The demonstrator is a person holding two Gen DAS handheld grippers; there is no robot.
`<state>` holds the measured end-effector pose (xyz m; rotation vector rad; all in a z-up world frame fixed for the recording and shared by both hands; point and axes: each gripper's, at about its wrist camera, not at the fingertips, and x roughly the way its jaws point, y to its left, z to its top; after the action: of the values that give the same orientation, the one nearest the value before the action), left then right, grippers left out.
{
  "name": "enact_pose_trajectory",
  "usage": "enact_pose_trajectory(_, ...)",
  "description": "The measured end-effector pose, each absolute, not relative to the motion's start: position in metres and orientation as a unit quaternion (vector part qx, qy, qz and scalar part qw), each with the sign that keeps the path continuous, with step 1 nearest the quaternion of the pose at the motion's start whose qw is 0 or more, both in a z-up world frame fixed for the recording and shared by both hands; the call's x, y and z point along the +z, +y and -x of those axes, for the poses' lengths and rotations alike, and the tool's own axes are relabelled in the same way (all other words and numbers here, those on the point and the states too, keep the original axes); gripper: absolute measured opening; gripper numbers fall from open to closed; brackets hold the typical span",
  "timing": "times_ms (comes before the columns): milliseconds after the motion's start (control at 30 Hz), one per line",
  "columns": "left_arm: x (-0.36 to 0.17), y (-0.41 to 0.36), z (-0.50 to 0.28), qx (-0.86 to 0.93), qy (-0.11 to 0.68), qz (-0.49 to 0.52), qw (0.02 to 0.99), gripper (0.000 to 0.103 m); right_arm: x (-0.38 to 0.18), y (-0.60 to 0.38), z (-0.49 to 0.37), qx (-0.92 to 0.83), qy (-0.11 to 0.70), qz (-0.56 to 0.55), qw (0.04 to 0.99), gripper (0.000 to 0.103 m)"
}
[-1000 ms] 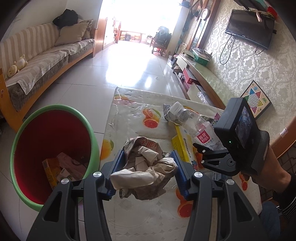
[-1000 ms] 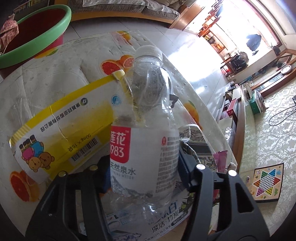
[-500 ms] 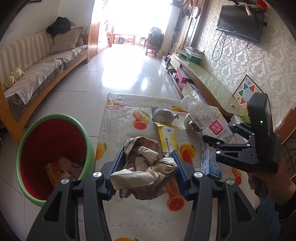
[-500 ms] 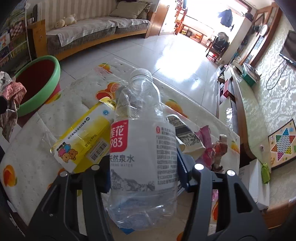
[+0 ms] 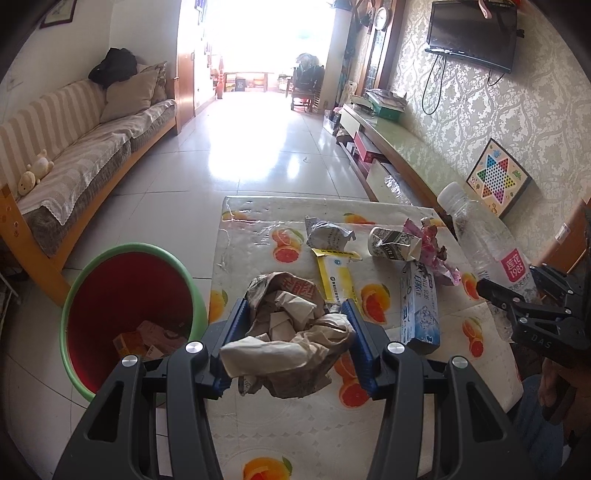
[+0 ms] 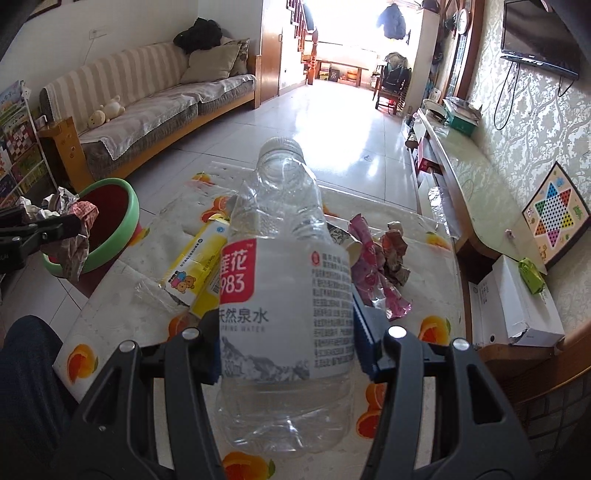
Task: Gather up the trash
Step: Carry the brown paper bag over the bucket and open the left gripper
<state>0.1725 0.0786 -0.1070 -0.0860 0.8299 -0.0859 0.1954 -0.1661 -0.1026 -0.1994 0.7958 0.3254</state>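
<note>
- While we hold one tool in each hand above a low counter [image 5: 258,424] covered with an orange-slice print cloth, both tools carry trash.
- Our left tool [image 5: 293,341] is clamped on a wad of crumpled brown paper [image 5: 291,332], its blue pads pressing the wad from both sides; the wad hangs above the near left part of the counter.
- Our right tool [image 6: 288,341] is clamped on a clear plastic bottle [image 6: 284,280] with a red and white label and a white cap; the bottle points away from us, lifted clear of the counter.
- On the floor just beside the counter's left edge stands a red bin [image 5: 125,295] with a green rim, with a few scraps of packaging lying at its bottom.
- More trash lies on the counter: a yellow carton [image 5: 334,275] near the middle, a crumpled grey wrapper [image 5: 327,234] beyond it, a crushed paper cup [image 5: 391,245] to the right, a pink wrapper [image 5: 430,243] touching the cup, and a blue and white box [image 5: 419,306] nearer to us.
- A striped sofa [image 5: 85,147] runs along the left wall, and a television [image 5: 472,33] hangs on the patterned right wall.
- A coloured star-shaped game board [image 5: 496,177] leans against that wall.
</note>
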Motion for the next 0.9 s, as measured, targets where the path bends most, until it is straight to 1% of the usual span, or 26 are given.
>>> enact_pose_trajectory(267,-0.101,0.109,-0.175,-0.009,0.411,0.043,0.911,0.049,-0.080,-0.155,-0.182,0.162,0.382,0.064,0.908,0.053)
enact_pose_trajectory(500,-0.101,0.145,-0.180,0.022,0.418,0.052,0.907,0.049,-0.065,-0.128,-0.185,0.179,0.370,0.077,0.908,0.053)
enact_pose_trajectory(700,-0.111,0.188,-0.191,0.055,0.426,0.057,0.901,0.049,-0.062,-0.093,-0.185,0.205,0.364,0.099,0.903,0.053)
enact_pose_trajectory(900,-0.134,0.236,-0.204,0.077,0.451,0.071,0.887,0.050,-0.061,-0.057,-0.183,0.228,0.361,0.112,0.897,0.053)
